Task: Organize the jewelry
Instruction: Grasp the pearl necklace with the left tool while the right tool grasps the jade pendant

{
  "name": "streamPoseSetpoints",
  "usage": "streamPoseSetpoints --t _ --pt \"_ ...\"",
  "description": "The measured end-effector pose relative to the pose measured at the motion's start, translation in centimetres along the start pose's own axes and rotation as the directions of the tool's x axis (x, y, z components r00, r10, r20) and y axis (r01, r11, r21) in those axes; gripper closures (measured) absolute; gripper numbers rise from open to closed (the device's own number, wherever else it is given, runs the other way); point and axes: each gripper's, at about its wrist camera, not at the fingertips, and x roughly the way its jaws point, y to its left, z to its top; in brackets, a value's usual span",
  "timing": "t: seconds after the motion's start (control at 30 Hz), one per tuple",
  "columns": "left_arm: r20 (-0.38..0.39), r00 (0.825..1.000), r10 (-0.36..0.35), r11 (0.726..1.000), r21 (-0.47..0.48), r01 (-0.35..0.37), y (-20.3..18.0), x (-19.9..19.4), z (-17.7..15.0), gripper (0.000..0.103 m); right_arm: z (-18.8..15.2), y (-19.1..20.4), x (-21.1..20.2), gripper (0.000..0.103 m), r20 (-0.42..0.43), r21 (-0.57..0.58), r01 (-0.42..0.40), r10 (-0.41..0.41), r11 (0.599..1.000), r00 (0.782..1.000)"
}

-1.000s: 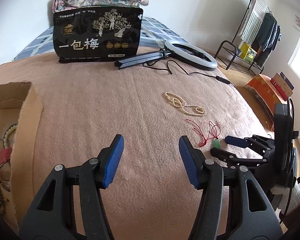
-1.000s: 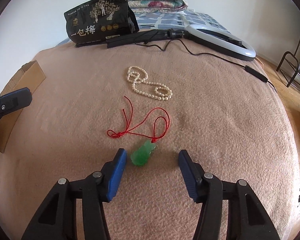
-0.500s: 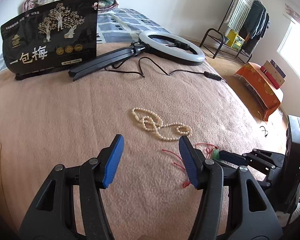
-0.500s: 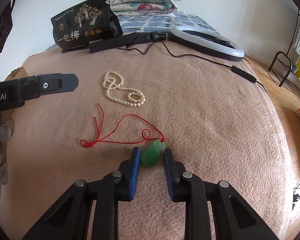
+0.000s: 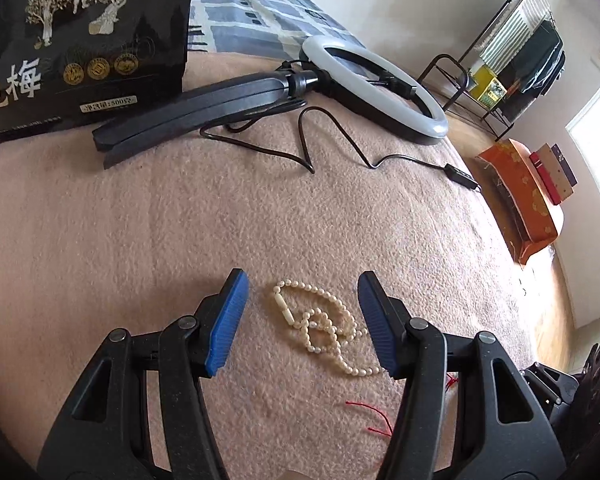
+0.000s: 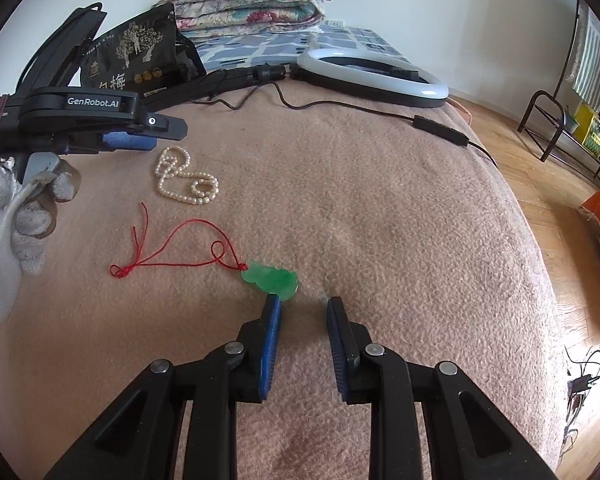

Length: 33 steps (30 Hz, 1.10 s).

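One green pendant [image 6: 271, 278], long axis crosswise.

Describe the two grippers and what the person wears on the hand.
Both the left gripper and the right gripper have black plastic arms with triangular cut-outs, silver rivets and ribbed blue pads. In the right wrist view the left gripper's black body carries white "GenRobot.AI" lettering and a small round button. The left hand wears a pale grey knit glove.
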Motion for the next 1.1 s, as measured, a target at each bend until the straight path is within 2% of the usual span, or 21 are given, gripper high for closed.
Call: streamPoseSetpoints --t 0.13,0.2,0.33,0.37,0.4,0.47,0.63,0.73,0.9,1.03,1.1 --pt "-0.019 1.000 0.000 0.999 0.051 0.001 -1.0 0.9 -0.1 0.044 0.1 -0.1 0.1 0.081 0.003 0.002 -0.011 0.011 1.000 1.000" --pt "-0.040 0.999 -0.035 0.996 0.085 0.038 -2.1 1.0 -0.4 0.044 0.0 -0.2 0.0 0.079 0.007 0.003 -0.019 0.019 1.000 1.000" --pt "-0.057 0.998 -0.022 0.978 0.204 0.033 -5.1 1.1 -2.1 0.044 0.0 -0.5 -0.1 0.073 0.014 0.019 -0.050 0.050 0.999 0.999" --pt "-0.058 0.998 -0.013 0.972 0.235 0.026 -5.8 1.1 -2.7 0.044 -0.1 -0.6 -0.1 0.064 0.020 0.026 -0.067 0.067 0.997 0.998" --pt "-0.057 0.998 0.003 0.964 0.264 0.012 -6.5 1.1 -3.1 0.044 -0.1 -0.6 -0.2 0.049 0.025 0.030 -0.084 0.083 0.996 0.996" --pt "-0.050 0.998 0.040 0.949 0.313 -0.023 -7.5 1.2 -3.8 0.044 -0.2 -0.5 -0.4 0.035 0.038 0.019 -0.089 0.088 0.996 0.995" --pt "-0.023 0.991 0.130 0.918 0.381 -0.112 -8.8 1.7 -4.7 0.045 -0.3 -0.1 -0.3 0.035 0.038 -0.002 -0.075 0.075 0.997 0.996" --pt "-0.002 0.987 0.162 0.905 0.398 -0.148 -8.7 1.7 -5.0 0.055 -0.1 0.0 -0.3 0.035 0.041 -0.010 -0.080 0.081 0.997 0.996" --pt "0.012 0.982 0.186 0.915 0.362 -0.178 -7.7 1.4 -4.6 0.090 0.6 0.5 0.2 0.043 0.030 -0.047 -0.076 0.078 0.996 0.996" --pt "0.010 0.985 0.171 0.929 0.332 -0.164 -6.8 1.1 -4.5 0.095 1.4 1.0 0.9 0.047 0.023 -0.084 -0.080 0.082 0.993 0.996" --pt "0.012 0.986 0.167 0.933 0.323 -0.162 -6.5 0.9 -4.6 0.096 1.7 1.4 1.3 0.060 0.014 -0.110 -0.077 0.079 0.991 0.997"
